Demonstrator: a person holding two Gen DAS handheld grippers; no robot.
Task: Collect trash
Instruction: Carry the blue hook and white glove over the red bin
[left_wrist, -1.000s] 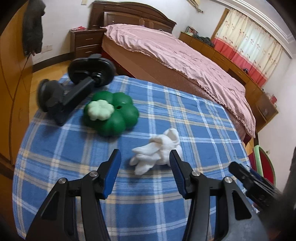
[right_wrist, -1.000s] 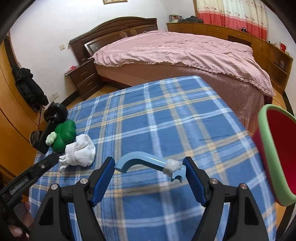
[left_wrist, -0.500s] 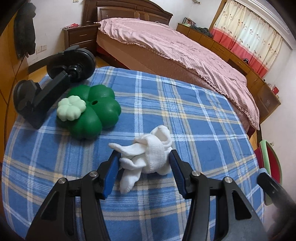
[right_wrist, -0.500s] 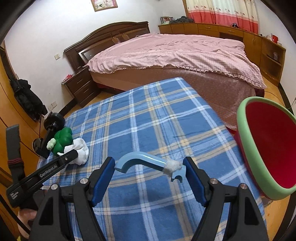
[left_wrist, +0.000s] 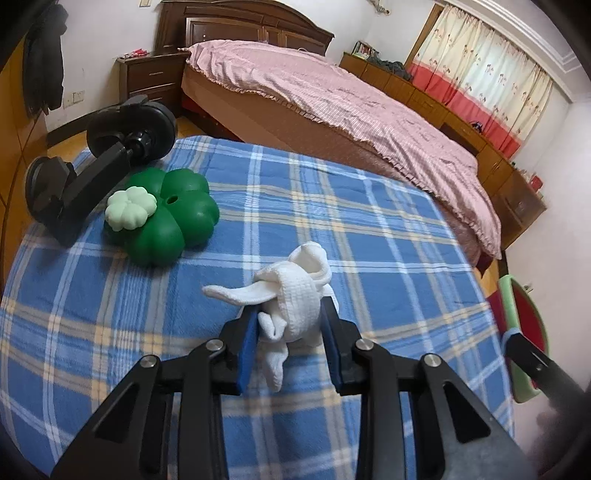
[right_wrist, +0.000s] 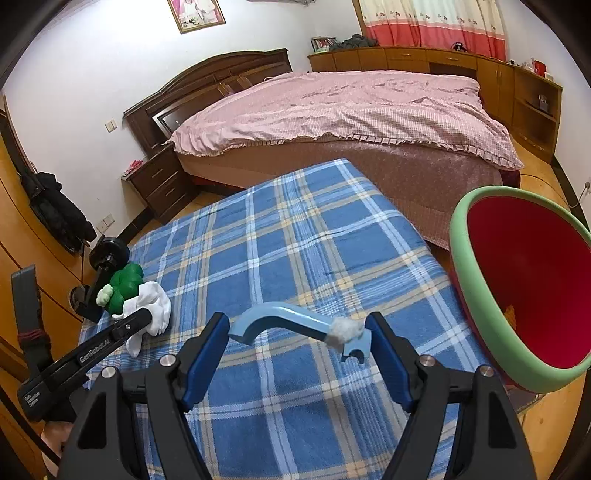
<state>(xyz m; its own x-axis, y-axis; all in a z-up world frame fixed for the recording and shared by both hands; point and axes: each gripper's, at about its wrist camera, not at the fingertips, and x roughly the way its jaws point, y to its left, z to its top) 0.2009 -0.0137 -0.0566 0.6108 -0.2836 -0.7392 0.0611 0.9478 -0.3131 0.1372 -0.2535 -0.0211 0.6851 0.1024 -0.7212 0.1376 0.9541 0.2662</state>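
My left gripper (left_wrist: 290, 321) is shut on a crumpled white cloth (left_wrist: 295, 295) on the blue plaid table (left_wrist: 369, 229). The cloth (right_wrist: 155, 306) and the left gripper (right_wrist: 147, 317) also show in the right wrist view. My right gripper (right_wrist: 297, 332) is shut on a curved light-blue plastic piece (right_wrist: 291, 321) with a white wad (right_wrist: 345, 330) stuck on it, held above the table (right_wrist: 295, 236). A red bin with a green rim (right_wrist: 532, 288) stands off the table's right edge, close to the right gripper; its edge shows in the left wrist view (left_wrist: 517, 314).
A green clover-shaped object (left_wrist: 166, 218) with a pale small clover (left_wrist: 129, 210) on it sits at the table's far left, next to a black suction-cup mount (left_wrist: 92, 170). A bed with a pink cover (left_wrist: 332, 96) stands behind the table.
My left gripper moved forward over the white cloth and closed on it. My right gripper, still holding the blue piece, swung right so the red bin came closer.
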